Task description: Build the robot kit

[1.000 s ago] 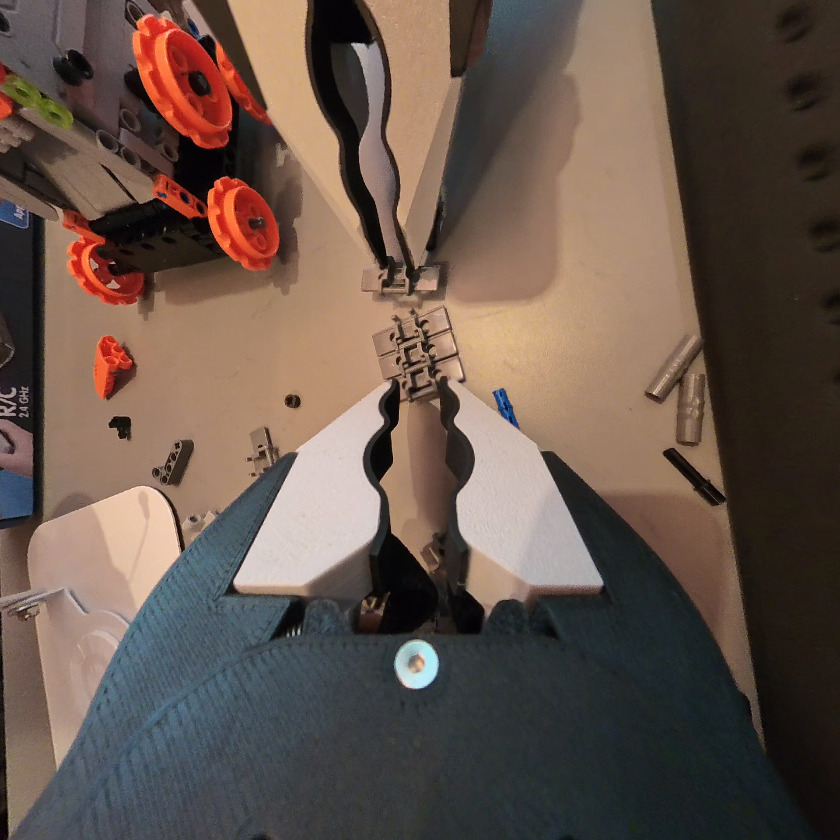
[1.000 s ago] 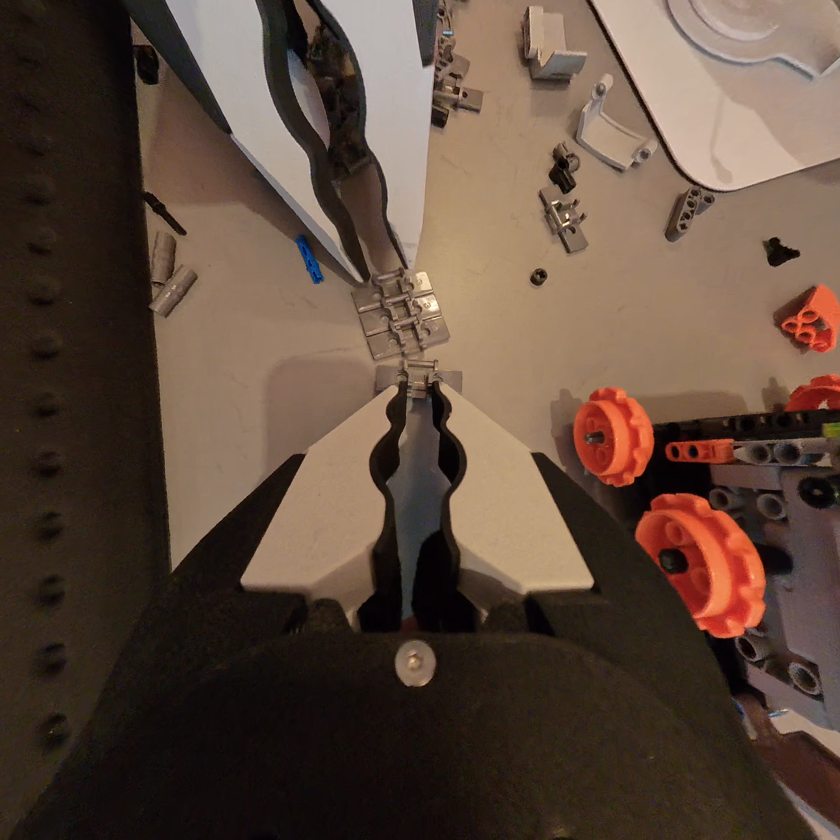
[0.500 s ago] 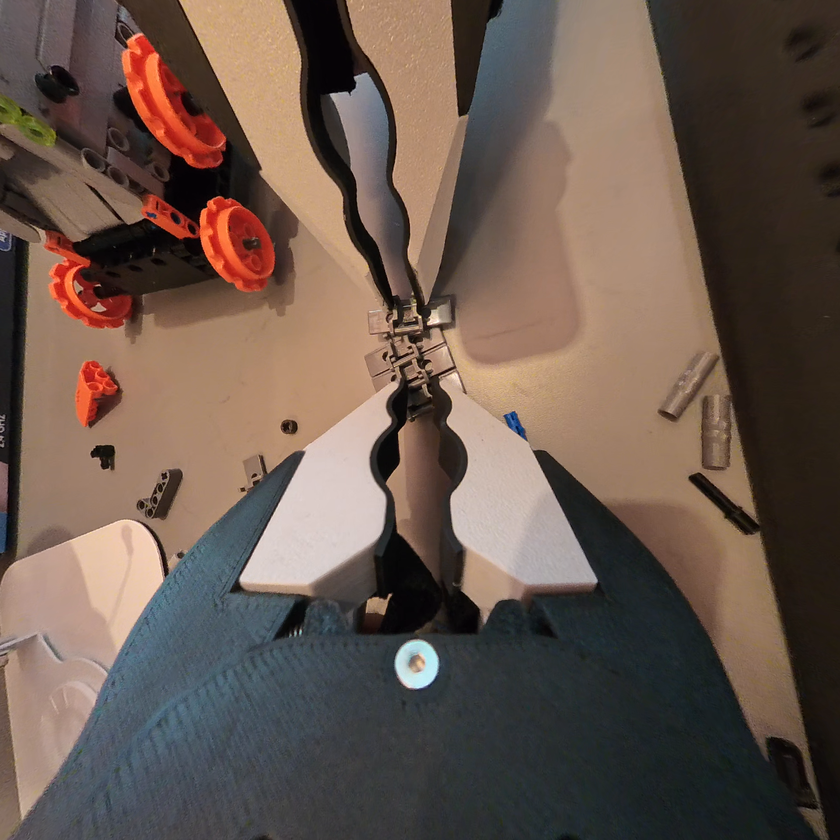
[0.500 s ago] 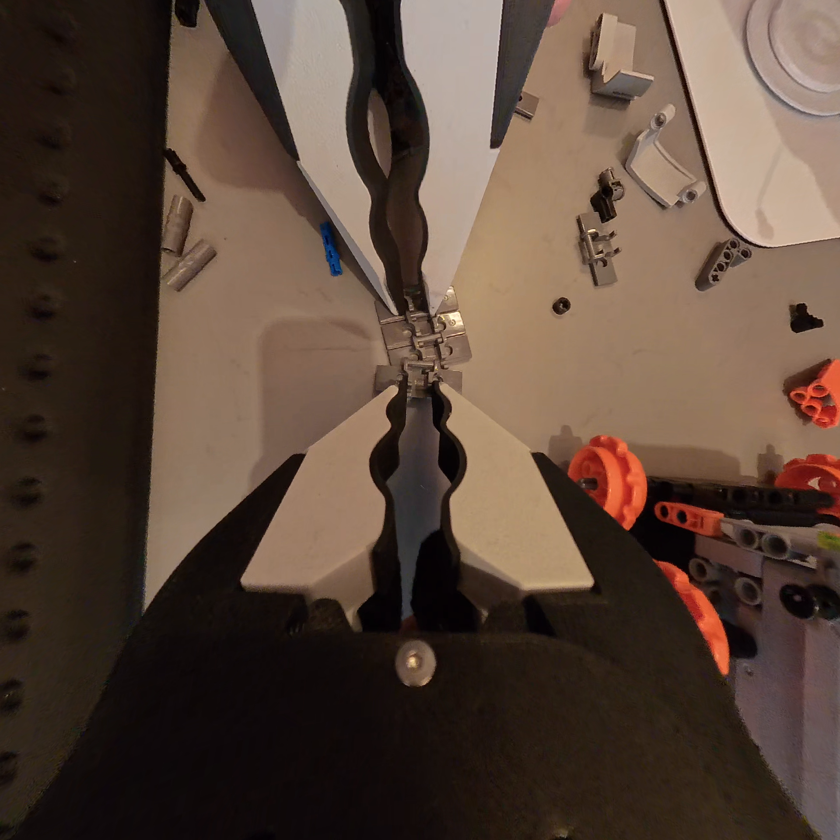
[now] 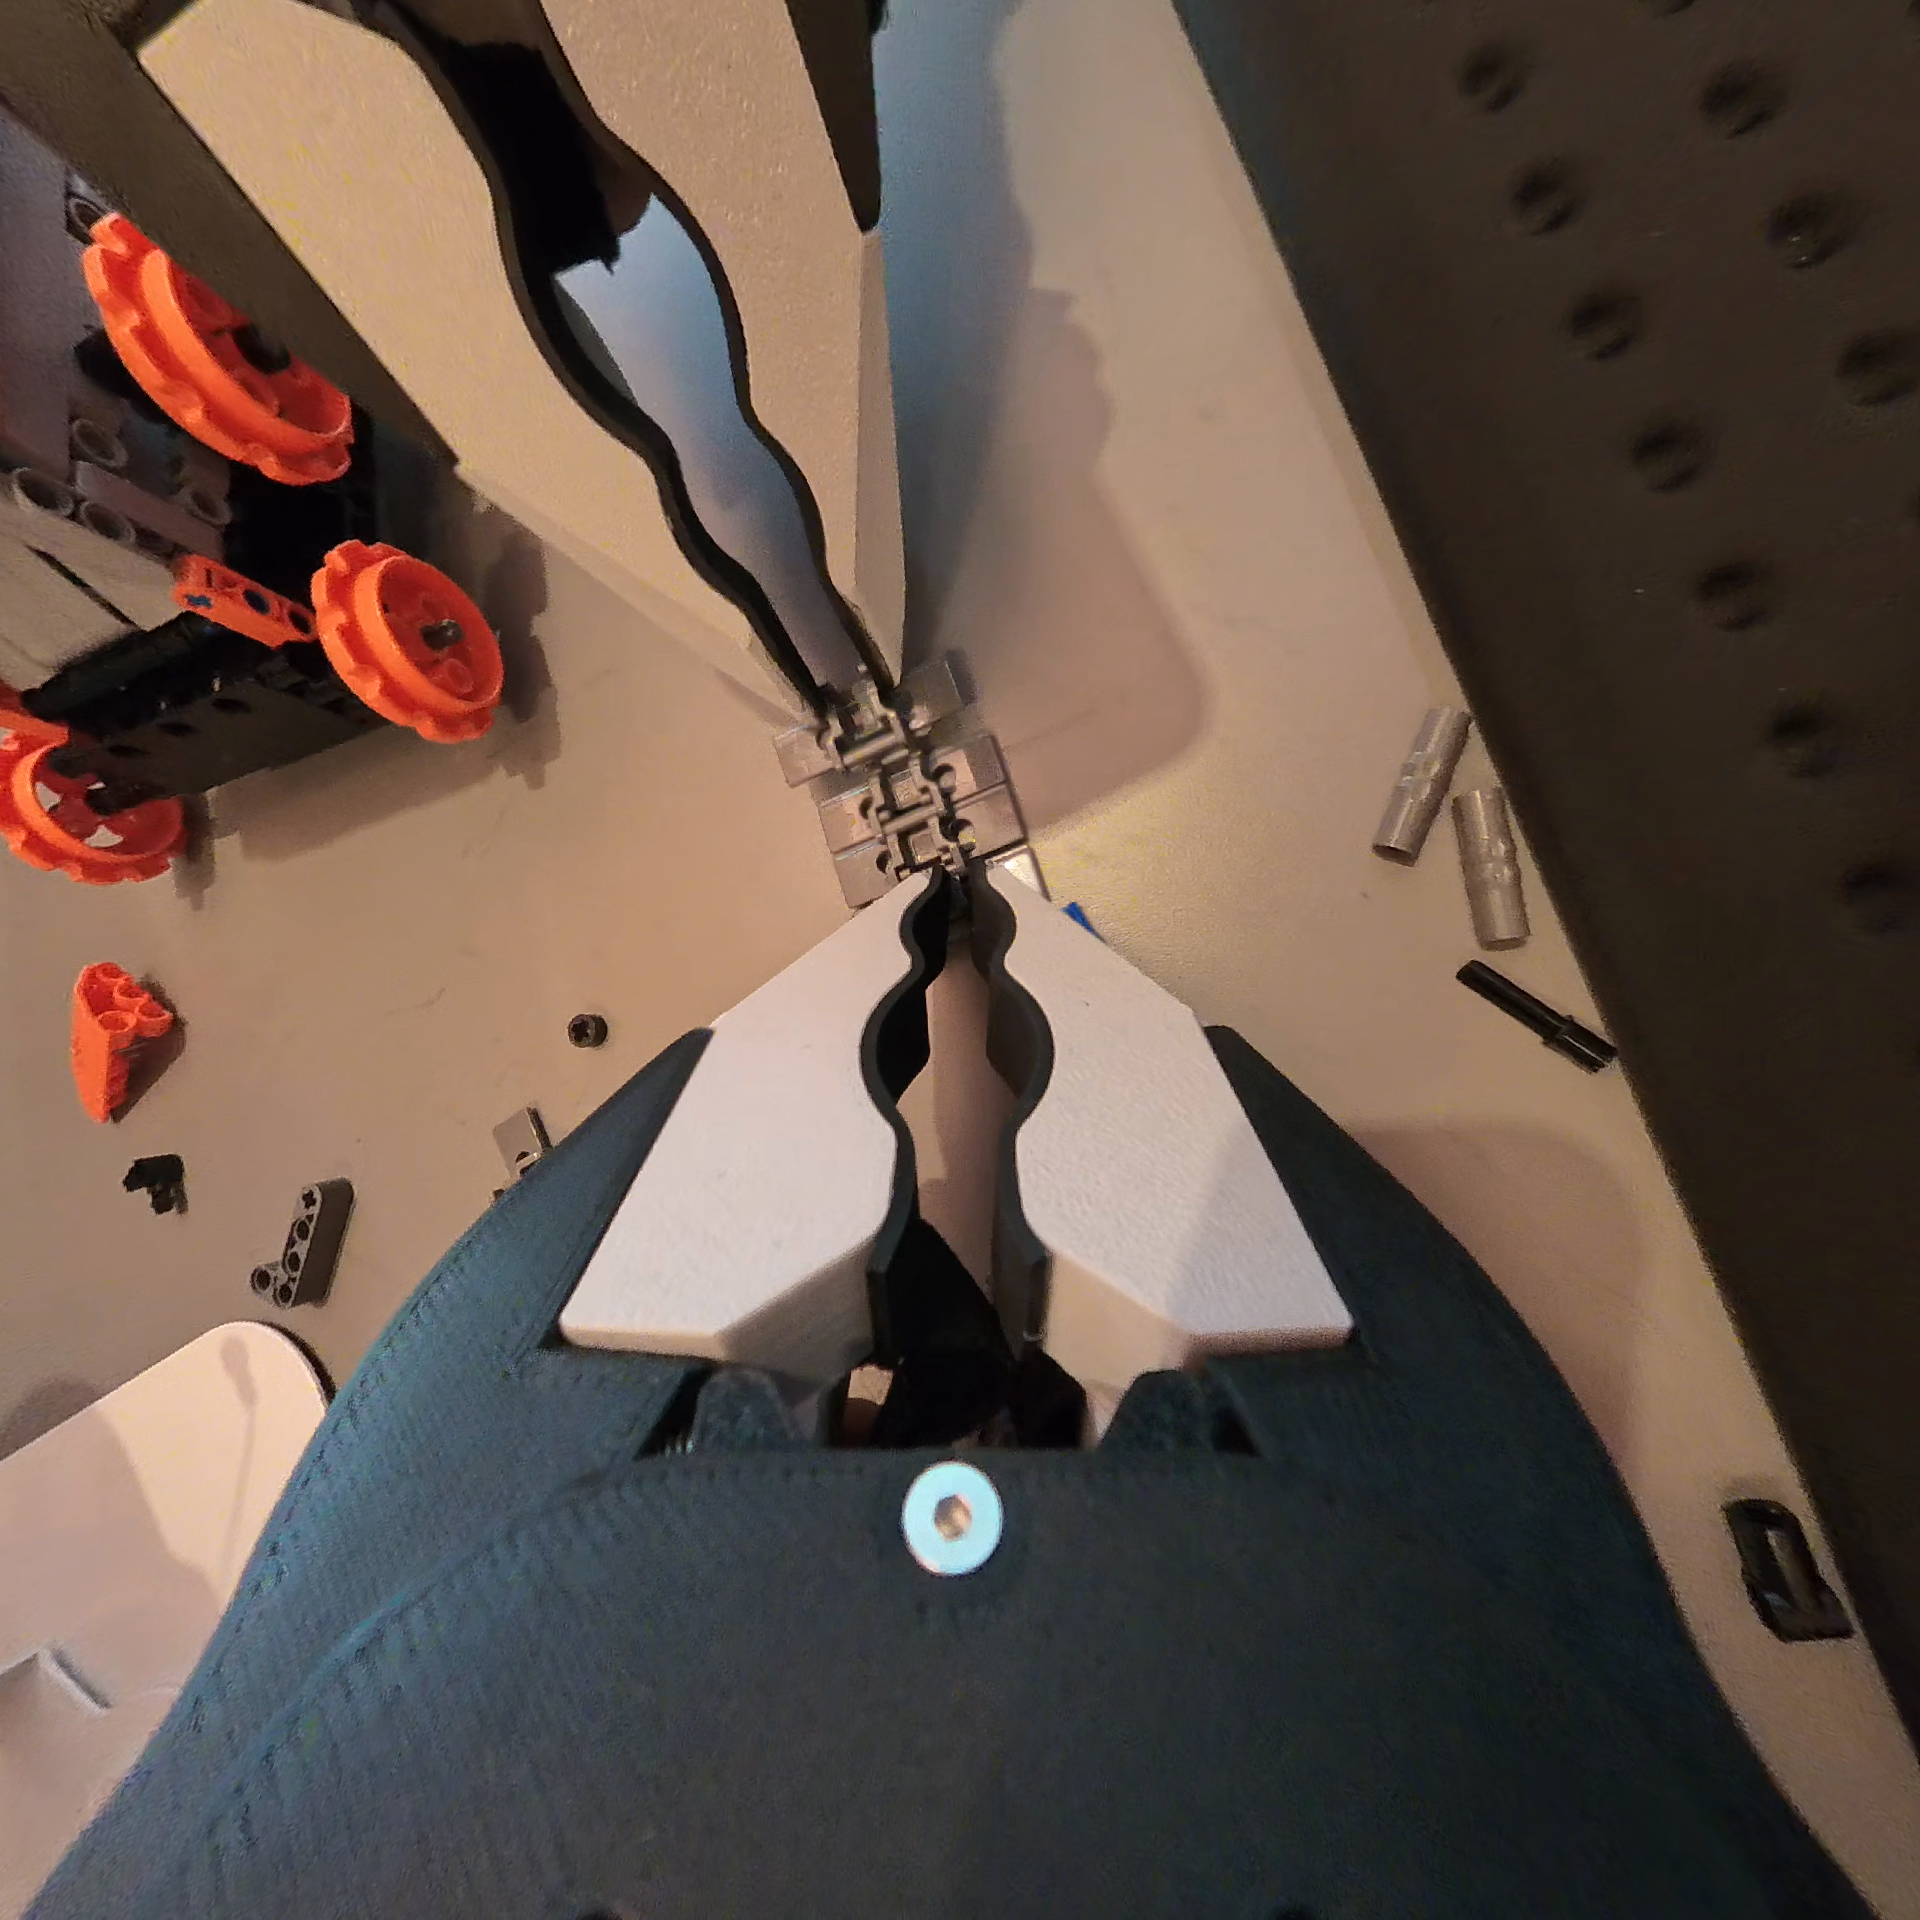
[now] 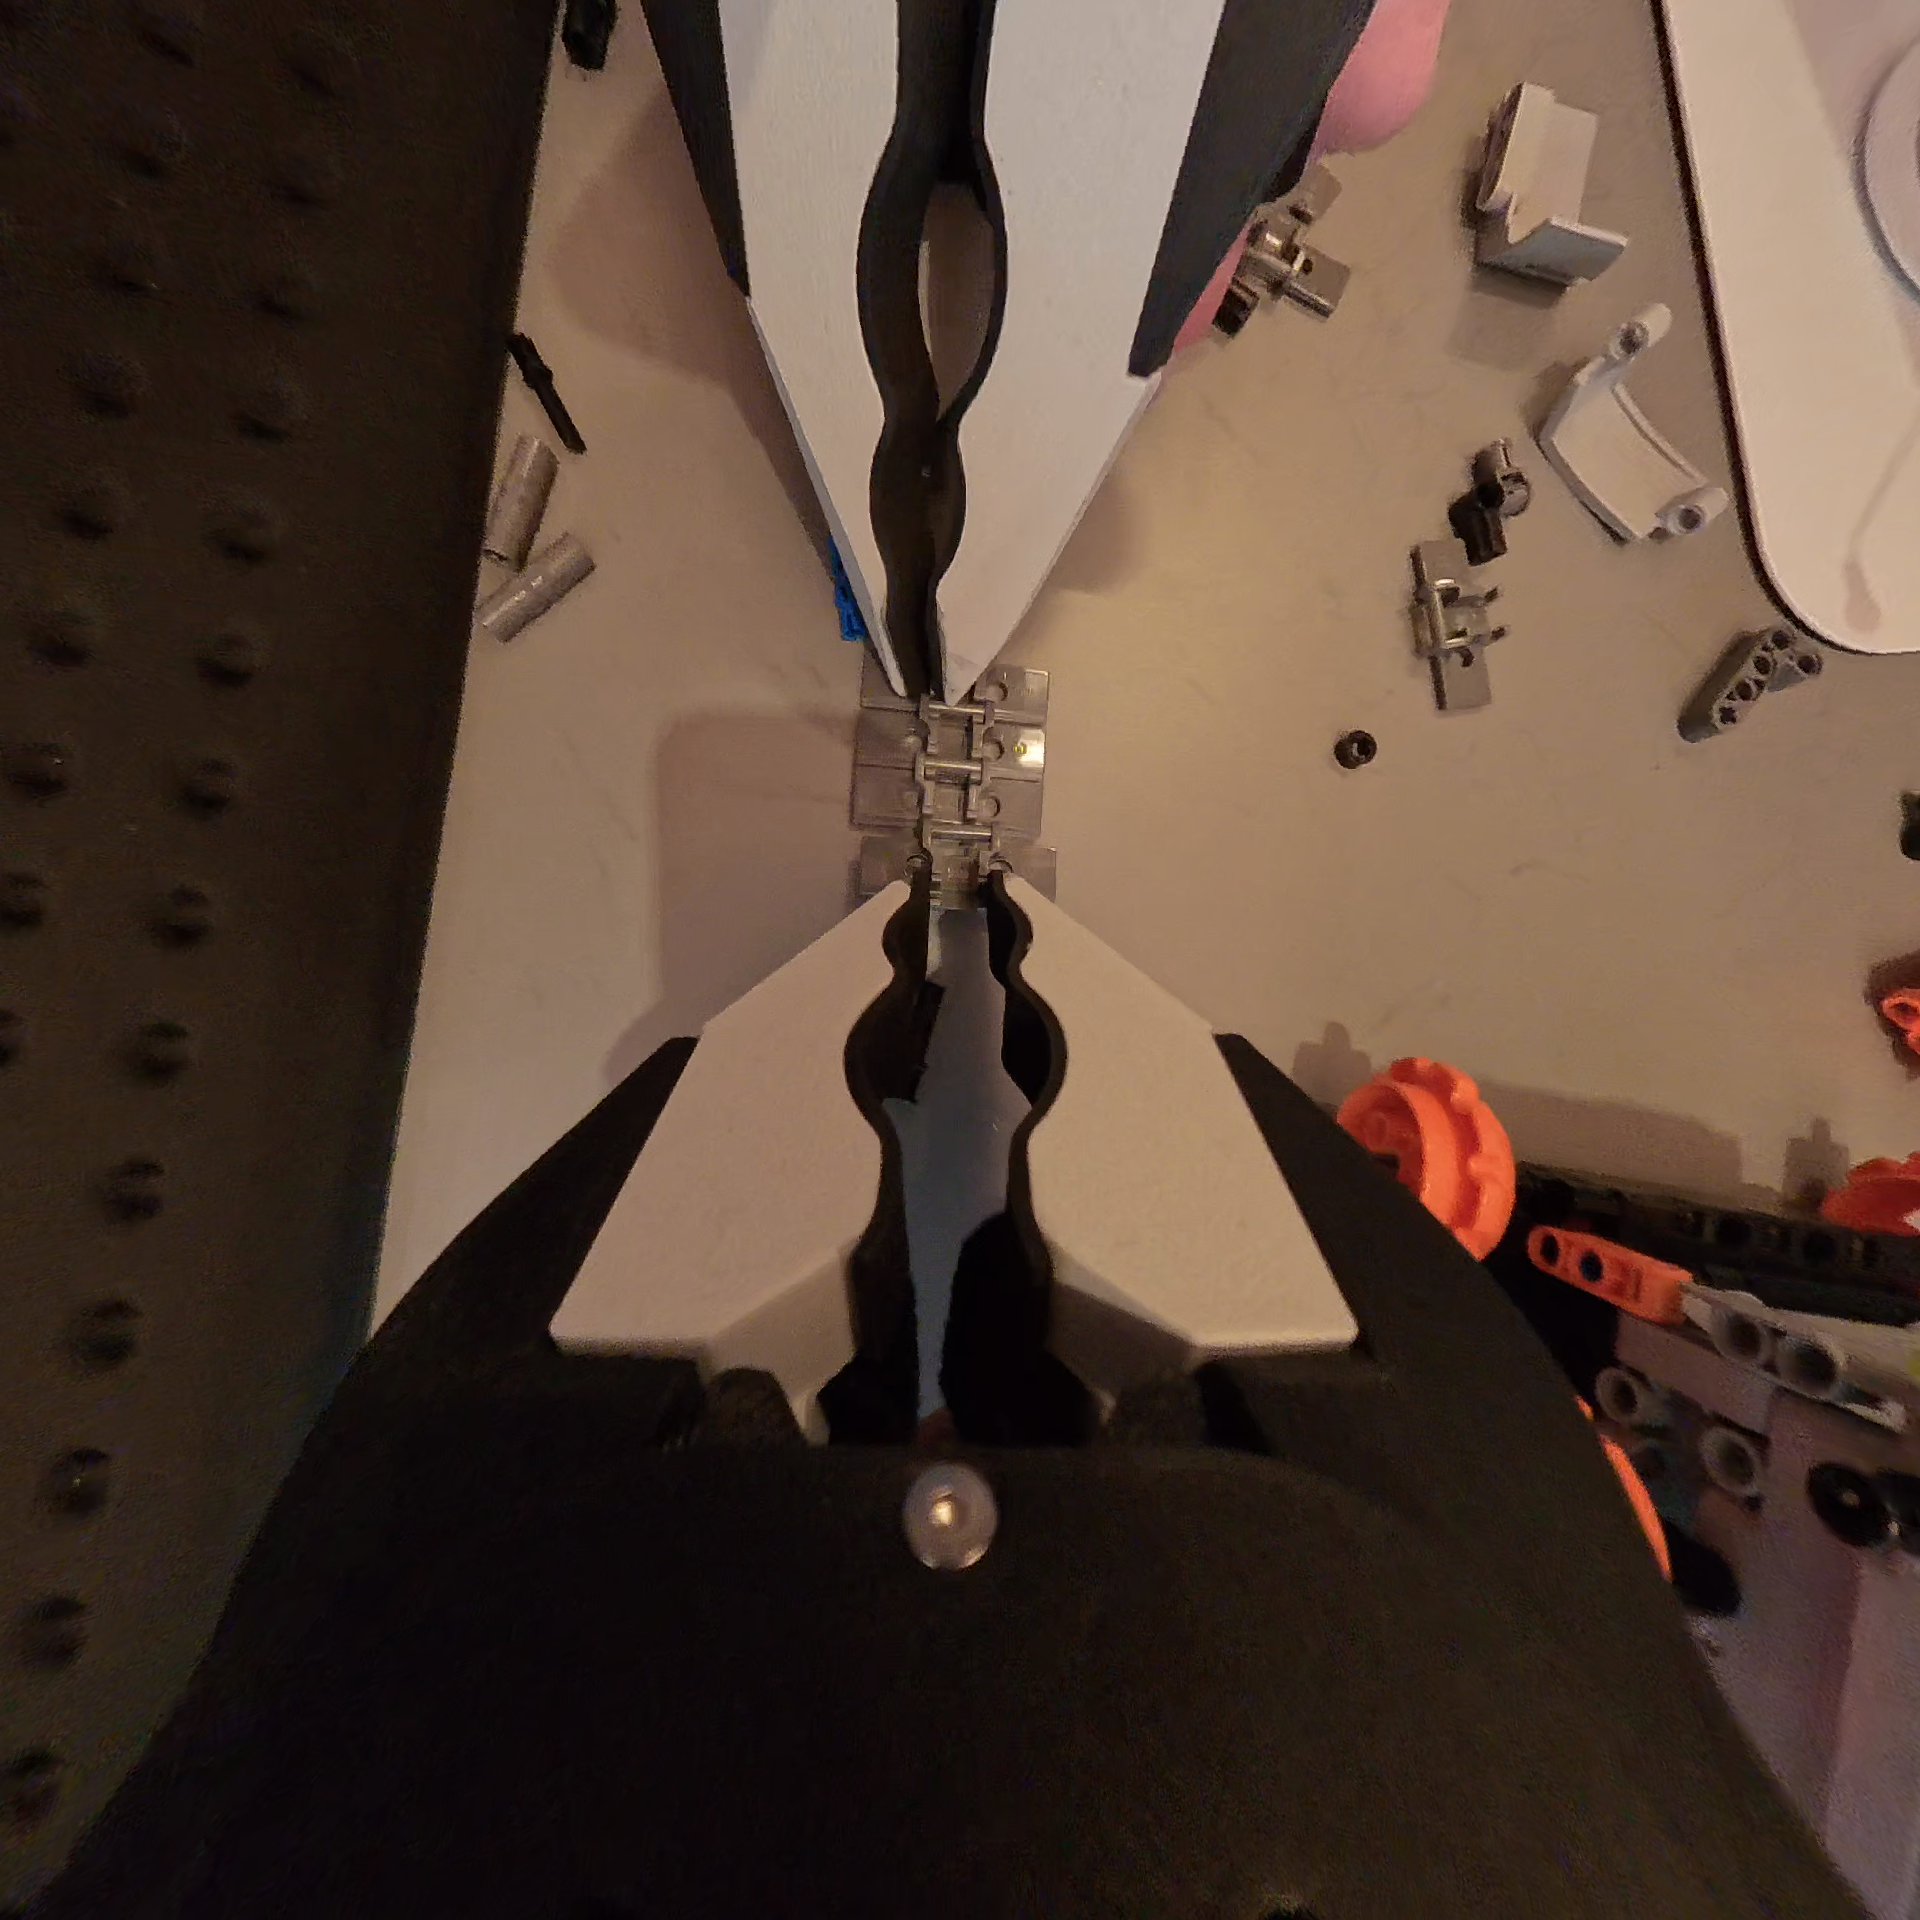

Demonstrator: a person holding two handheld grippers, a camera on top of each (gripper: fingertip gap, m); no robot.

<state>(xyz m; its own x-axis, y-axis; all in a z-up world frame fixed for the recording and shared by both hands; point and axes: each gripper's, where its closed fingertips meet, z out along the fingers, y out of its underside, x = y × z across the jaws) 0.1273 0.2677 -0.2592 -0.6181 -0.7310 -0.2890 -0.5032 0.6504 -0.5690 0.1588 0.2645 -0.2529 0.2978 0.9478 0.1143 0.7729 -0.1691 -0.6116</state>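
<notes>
My left gripper (image 5: pixel 954 883) is shut on the near end of a short grey track chain (image 5: pixel 914 805) of three links, held just above the table. My right gripper (image 5: pixel 868 675) reaches in from the top, shut on a single grey track link (image 5: pixel 868 732). That link touches the chain's far end at a slight tilt. In the right wrist view my right gripper (image 6: pixel 951 883) grips the single link (image 6: pixel 956 868), and my left gripper (image 6: pixel 925 675) holds the chain (image 6: pixel 951 758) from the far side. I cannot tell whether the link is clipped in.
A brick vehicle with orange wheels (image 5: pixel 407 639) stands at the left. Two grey tubes (image 5: pixel 1421 769), a black pin (image 5: pixel 1536 1029) and an orange piece (image 5: pixel 114 1039) lie loose. A white plate (image 5: pixel 125 1507) is at lower left, a dark studded panel (image 5: pixel 1662 520) along the right. Tip to tip, the grippers are about 4 centimeters apart.
The two grippers have come together. The gap between the single link and the chain has closed, and they now touch. Both grippers stayed shut.
</notes>
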